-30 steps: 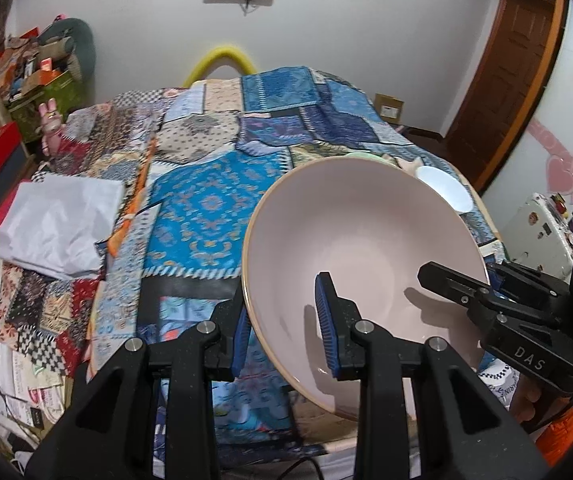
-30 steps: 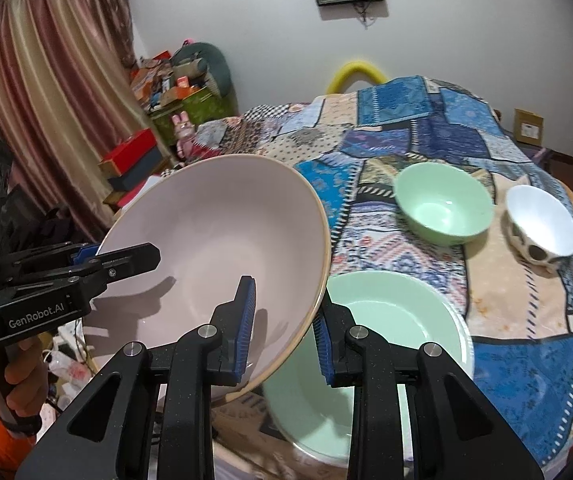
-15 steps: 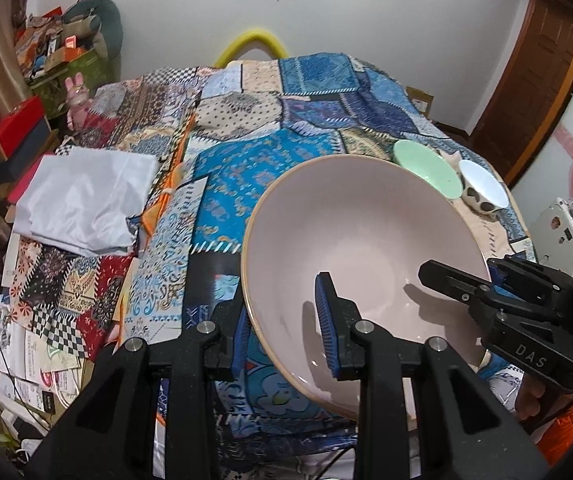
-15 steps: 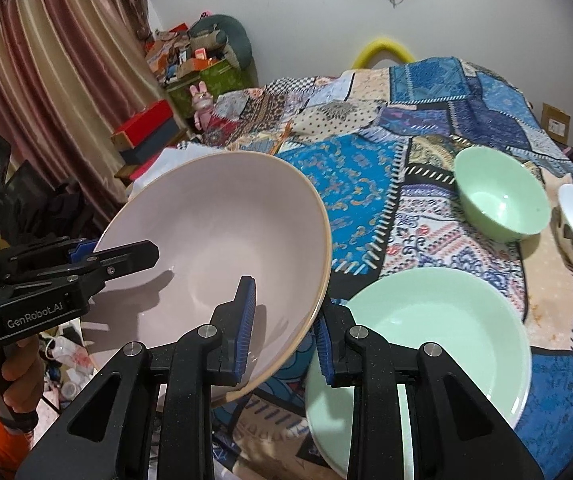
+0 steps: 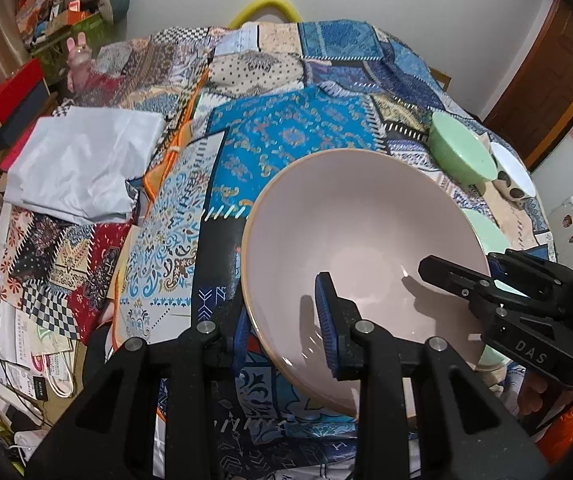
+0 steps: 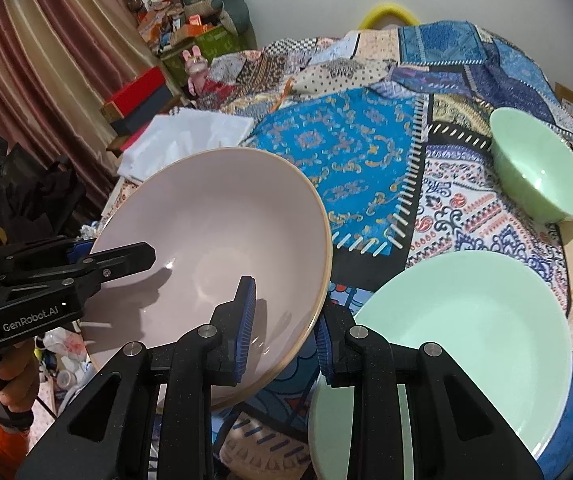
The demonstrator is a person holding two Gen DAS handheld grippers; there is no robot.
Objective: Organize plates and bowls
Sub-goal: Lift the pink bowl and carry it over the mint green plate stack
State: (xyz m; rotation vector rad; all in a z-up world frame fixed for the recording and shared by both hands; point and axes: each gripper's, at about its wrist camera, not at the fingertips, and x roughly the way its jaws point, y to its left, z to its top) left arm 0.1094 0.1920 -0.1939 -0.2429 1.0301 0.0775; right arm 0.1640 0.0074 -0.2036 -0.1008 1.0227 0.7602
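Patchwork-covered table: pink bowl is pinched by left gripper and right gripper; green plate at 4 o'clock, unstacked.

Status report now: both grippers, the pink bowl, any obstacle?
Left gripper and right gripper shut on pink bowl rim. Bowl held tilted. Green plate close beside.

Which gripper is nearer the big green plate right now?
Right. The right gripper grips the pink bowl rim beside the green plate; the left gripper holds the far rim.
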